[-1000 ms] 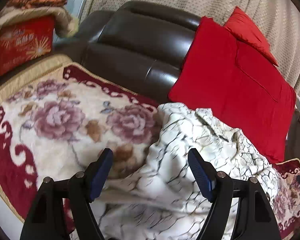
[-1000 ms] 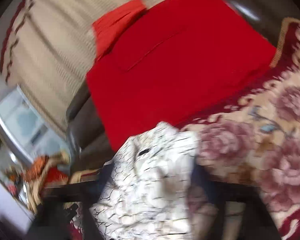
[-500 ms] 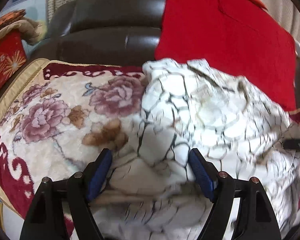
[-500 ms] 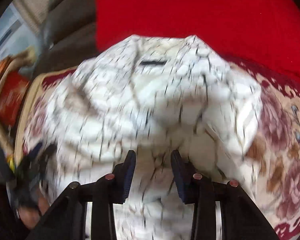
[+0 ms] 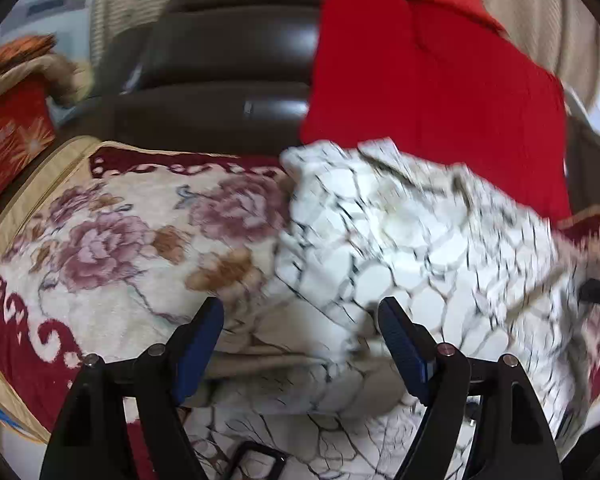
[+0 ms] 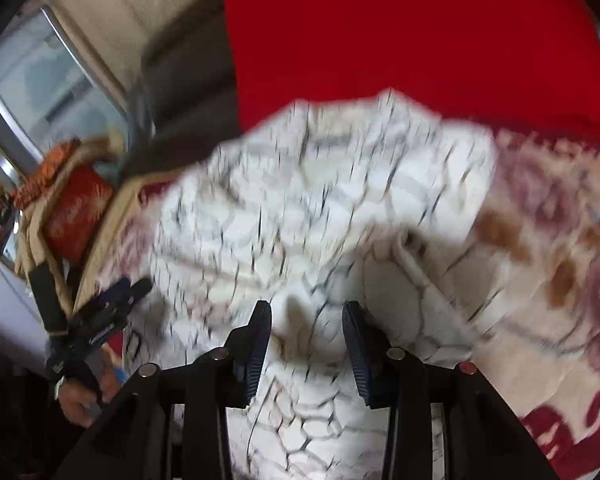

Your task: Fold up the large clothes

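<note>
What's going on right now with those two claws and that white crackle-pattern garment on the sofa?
Right gripper pinching a bunched fold of the white garment. Left gripper wide, garment between its fingers, grip unclear. Garment still crumpled on floral blanket. Nothing blocking.

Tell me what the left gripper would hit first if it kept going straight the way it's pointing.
Most likely the white crackle-patterned garment, bunched between and just ahead of the left gripper. The floral blanket lies underneath; the depth is uncertain.

Dark leather sofa (image 5: 228,68) under floral blanket (image 5: 112,240), beige curtain (image 5: 540,12) behind.
</note>
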Demonstrator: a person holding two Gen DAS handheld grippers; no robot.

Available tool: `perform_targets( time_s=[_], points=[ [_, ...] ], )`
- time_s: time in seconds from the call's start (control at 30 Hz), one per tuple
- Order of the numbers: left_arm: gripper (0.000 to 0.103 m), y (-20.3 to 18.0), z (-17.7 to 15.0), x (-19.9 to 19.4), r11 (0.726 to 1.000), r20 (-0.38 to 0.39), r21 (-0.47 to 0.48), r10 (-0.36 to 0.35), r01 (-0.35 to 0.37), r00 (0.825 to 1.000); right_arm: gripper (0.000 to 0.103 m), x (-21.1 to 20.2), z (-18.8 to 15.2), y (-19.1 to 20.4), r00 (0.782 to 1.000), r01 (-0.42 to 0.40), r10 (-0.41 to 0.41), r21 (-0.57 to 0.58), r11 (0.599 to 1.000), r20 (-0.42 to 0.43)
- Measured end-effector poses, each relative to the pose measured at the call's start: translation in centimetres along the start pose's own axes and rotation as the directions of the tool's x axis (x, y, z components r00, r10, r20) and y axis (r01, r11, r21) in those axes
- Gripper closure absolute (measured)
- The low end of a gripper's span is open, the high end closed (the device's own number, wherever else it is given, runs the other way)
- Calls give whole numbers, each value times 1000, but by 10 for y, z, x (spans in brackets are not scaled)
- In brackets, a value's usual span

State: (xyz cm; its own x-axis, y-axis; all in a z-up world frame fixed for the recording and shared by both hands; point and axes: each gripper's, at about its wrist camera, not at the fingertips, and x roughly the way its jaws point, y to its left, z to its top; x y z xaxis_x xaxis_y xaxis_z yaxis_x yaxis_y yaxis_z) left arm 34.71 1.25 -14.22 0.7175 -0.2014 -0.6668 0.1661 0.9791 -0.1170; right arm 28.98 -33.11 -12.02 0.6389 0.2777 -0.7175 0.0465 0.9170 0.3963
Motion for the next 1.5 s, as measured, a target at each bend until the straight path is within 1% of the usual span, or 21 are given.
perform_targets(
  time_s=[0.07, 0.13, 0.2, 0.27, 0.33, 0.4, 0.53, 0.6, 0.67, 0.73, 0.8, 0.83, 0.87, 0.93, 1.03, 1.17, 1.27, 1.37, 1.4, 1.43, 1.5],
  points=[
    [23, 8, 3, 6, 999, -8, -43, 11, -11, 1000, 56, -5, 0, -11, 999, 18, -19, 33, 999, 43],
    [23, 12, 3, 19, 997, -51, -63, 32, -35, 998, 55, 10, -1, -28, 999, 42, -43, 72, 996, 2],
    [23, 11, 0, 35, 996, -110, -36, 79, -83, 991, 56, 28, -9, -41, 996, 79, -74, 103, 992, -55],
    [23, 6, -4, 44, 993, -142, 6, 117, -117, 983, 56, 22, -14, -38, 997, 78, -77, 84, 993, -18],
    [23, 1, -6, 40, 990, -125, 40, 140, -136, 982, 56, 17, -12, -31, 995, 99, -97, 57, 993, -38],
    [23, 0, -5, 35, 992, -110, 40, 127, -124, 986, 56, 9, -6, -27, 996, 86, -84, 65, 994, -35],
    [23, 4, 0, 19, 996, -44, -12, 89, -89, 995, 56, -11, 6, -23, 998, -1, -5, 105, 994, 59],
    [23, 5, 4, 14, 996, -4, -35, 77, -77, 997, 55, -15, 6, -22, 997, 7, -15, 104, 995, 74],
    [23, 5, 8, 13, 997, 23, -53, 61, -60, 998, 55, 4, 4, -28, 998, 46, -49, 108, 993, 26],
    [23, 0, 11, 22, 997, 8, -38, 72, -72, 997, 55, 36, 1, -33, 997, 68, -64, 119, 991, -37],
    [22, -7, 9, 35, 996, -35, -7, 88, -88, 996, 54, 43, -4, -36, 998, 61, -60, 108, 992, -12],
    [20, -12, 6, 48, 993, -85, 25, 116, -114, 990, 54, 42, -4, -35, 998, 64, -64, 99, 993, -11],
    [19, -14, 3, 55, 990, -112, 47, 140, -136, 984, 54, 39, -3, -33, 997, 71, -70, 92, 993, -18],
    [18, -20, 1, 55, 984, -95, 70, 173, -167, 980, 54, 30, -1, -31, 998, 66, -64, 98, 993, -24],
    [18, -25, -4, 51, 974, -80, 116, 203, -193, 976, 54, 10, 3, -26, 999, 44, -45, 110, 993, 7],
    [18, -25, -8, 47, 972, -75, 129, 204, -194, 976, 54, -12, 0, -16, 997, 46, -51, 81, 996, 59],
    [17, -24, -8, 47, 974, -74, 127, 200, -190, 977, 54, -7, -4, -18, 996, 58, -63, 93, 994, 61],
    [17, -25, -9, 47, 972, -69, 131, 203, -193, 977, 53, 22, -9, -33, 998, 68, -67, 126, 990, -14],
    [17, -25, -9, 47, 972, -69, 132, 204, -194, 977, 53, 28, -9, -36, 998, 62, -61, 123, 990, -13],
    [17, -25, -9, 48, 972, -68, 132, 204, -194, 977, 53, 29, -10, -37, 999, 50, -52, 117, 992, 15],
    [16, -25, -9, 48, 973, -68, 130, 202, -192, 977, 50, 31, -8, -35, 999, 50, -52, 116, 992, 13]
  ],
)
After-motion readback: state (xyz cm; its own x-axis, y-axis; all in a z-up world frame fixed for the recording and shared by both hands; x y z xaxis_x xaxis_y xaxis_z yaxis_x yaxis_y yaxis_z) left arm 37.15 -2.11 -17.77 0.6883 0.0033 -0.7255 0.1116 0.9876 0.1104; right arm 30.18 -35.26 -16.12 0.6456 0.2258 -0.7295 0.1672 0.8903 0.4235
